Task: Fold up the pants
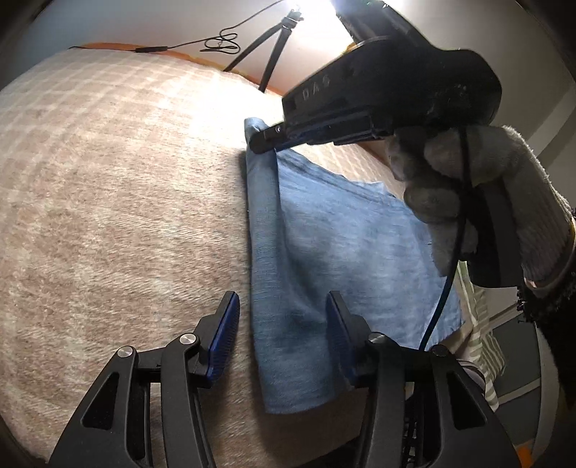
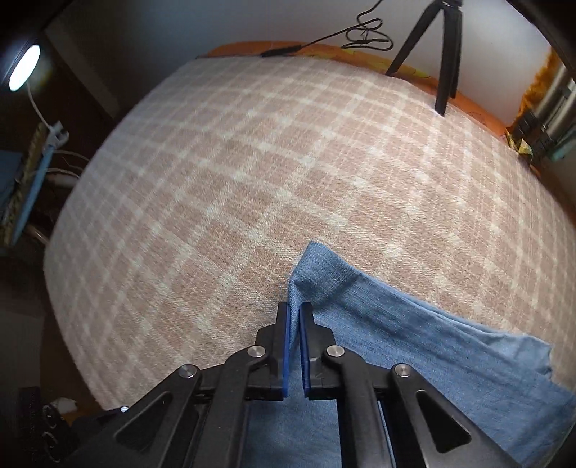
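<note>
Light blue pants [image 1: 342, 234] lie folded on a beige checked blanket [image 1: 126, 180]. My left gripper [image 1: 282, 293] is open at the near end of the pants. The folded left edge lies between its blue pads; the right finger rests over the cloth and the left finger stands just off it. At the far corner my right gripper [image 1: 257, 144] is shut on the cloth, held by a grey-gloved hand [image 1: 450, 187]. In the right wrist view, the right gripper [image 2: 295, 305] pinches a raised peak of the pants [image 2: 414, 360] between its pads.
The blanket [image 2: 252, 162] covers a bed with an orange sheet edge [image 2: 244, 48] at the far side. A black tripod [image 2: 442, 54] and a cable [image 2: 367, 32] stand at the back. A lamp [image 2: 23, 68] glows at the left. Striped cloth [image 1: 482, 324] hangs at the right.
</note>
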`<state>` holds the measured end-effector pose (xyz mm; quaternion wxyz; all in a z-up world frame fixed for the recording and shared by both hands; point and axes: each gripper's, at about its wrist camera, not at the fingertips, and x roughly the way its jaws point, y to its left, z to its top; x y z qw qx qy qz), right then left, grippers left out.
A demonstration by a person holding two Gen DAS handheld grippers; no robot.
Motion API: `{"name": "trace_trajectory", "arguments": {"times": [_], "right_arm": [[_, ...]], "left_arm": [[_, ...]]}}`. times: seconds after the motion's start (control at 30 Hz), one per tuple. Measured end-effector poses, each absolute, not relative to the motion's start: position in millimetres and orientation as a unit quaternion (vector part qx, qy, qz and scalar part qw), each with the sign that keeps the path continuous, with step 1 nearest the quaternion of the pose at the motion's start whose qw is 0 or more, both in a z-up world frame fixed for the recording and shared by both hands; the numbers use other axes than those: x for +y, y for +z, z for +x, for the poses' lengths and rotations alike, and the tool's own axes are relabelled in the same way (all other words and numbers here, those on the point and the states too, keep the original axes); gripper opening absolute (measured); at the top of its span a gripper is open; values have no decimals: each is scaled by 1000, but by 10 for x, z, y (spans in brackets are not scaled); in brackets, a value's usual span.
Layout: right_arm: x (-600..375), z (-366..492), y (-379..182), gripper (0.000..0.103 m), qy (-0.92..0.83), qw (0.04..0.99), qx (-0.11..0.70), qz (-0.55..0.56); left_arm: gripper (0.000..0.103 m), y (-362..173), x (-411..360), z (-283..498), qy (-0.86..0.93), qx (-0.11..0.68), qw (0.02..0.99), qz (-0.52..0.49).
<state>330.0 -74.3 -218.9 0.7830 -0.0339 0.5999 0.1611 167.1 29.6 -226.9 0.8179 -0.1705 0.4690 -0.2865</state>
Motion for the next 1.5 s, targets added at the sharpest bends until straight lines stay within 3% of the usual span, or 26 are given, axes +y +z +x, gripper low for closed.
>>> {"name": "trace_trajectory", "arguments": {"times": [0.03, 0.13, 0.23, 0.3, 0.37, 0.43, 0.7, 0.73, 0.87, 0.97, 1.5], "right_arm": [[-813, 3277, -2163, 2, 162, 784, 598, -28], [-853, 3257, -2090, 1, 164, 788, 593, -21], [-849, 3219, -2064, 3, 173, 786, 594, -19], [-840, 3224, -2014, 11, 170, 785, 595, -27], [-814, 3240, -1965, 54, 165, 787, 594, -30], [-761, 3248, -1918, 59, 162, 790, 589, -41], [-469, 3256, -2222, 54, 161, 767, 618, -59], [-456, 3246, -2249, 51, 158, 768, 618, -63], [-508, 3235, -2317, 18, 142, 775, 612, -65], [-613, 3202, -2233, 7, 144, 786, 599, -48], [-1654, 2829, -1523, 2, 132, 843, 520, 40]], "left_arm": [[32, -2257, 274, 1663, -286, 465, 821, -168], [13, -2214, 195, 1642, -281, 455, 830, -160], [9, -2151, 198, 1606, -278, 438, 840, -162], [8, -2083, 175, 1569, -277, 424, 850, -147], [8, -2034, 221, 1565, -280, 416, 854, -141], [8, -2007, 211, 1574, -283, 414, 854, -142], [8, -1906, 91, 1556, -290, 401, 860, -125], [8, -1901, 83, 1555, -291, 402, 860, -123], [8, -1884, 40, 1554, -290, 404, 859, -118], [8, -1852, 8, 1535, -296, 402, 858, -117], [8, -1441, -645, 1542, -383, 394, 827, -120]]}}
